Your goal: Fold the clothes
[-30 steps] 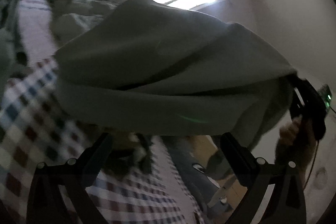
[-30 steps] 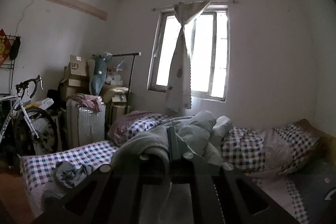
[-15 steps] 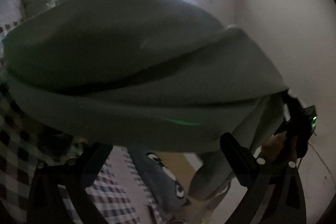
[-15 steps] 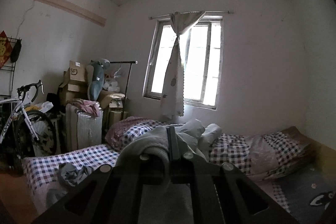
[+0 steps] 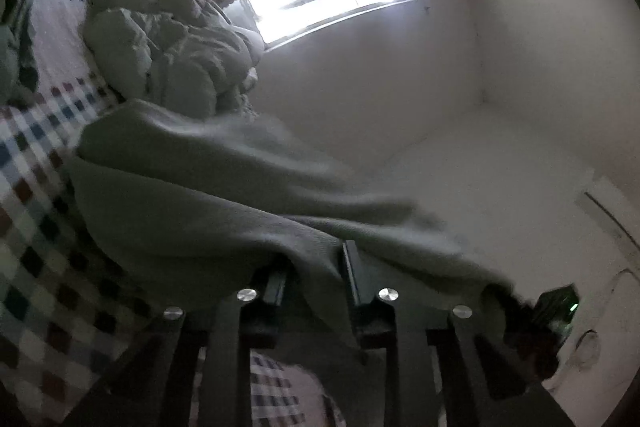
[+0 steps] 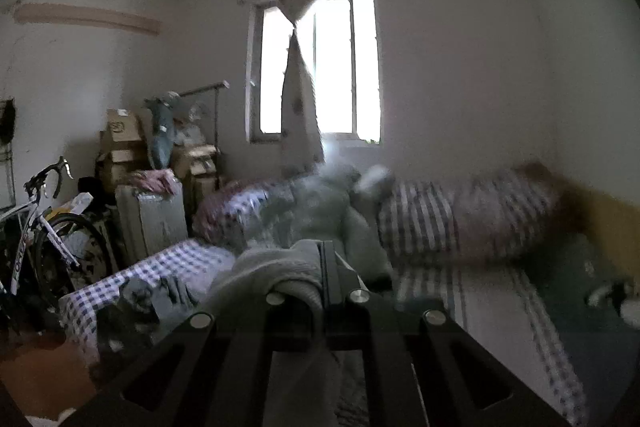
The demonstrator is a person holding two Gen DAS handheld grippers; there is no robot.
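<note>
A grey-green garment point(image 5: 224, 199) hangs stretched above the checked bed, running from the left side of the left wrist view down to the lower right. My left gripper point(image 5: 314, 267) is shut on a fold of it, with cloth bunched between the narrow jaws. At the far end of the cloth, my right gripper point(image 5: 532, 323) shows as a dark shape with a green light. In the right wrist view my right gripper point(image 6: 325, 259) is shut on the garment point(image 6: 276, 267), which drapes over its left finger.
A bed with a checked sheet point(image 6: 168, 263) carries a crumpled pale duvet point(image 5: 172, 55) and checked pillows point(image 6: 460, 215). Other clothes point(image 6: 156, 295) lie at the bed's corner. A bicycle point(image 6: 44, 227), a suitcase point(image 6: 152, 219) and boxes point(image 6: 120, 139) stand left of the window point(image 6: 320, 67).
My left gripper went from wide open to shut on the garment's fold. The cloth, which filled the left view, now sits lower and flatter. The right view shifted and is blurred.
</note>
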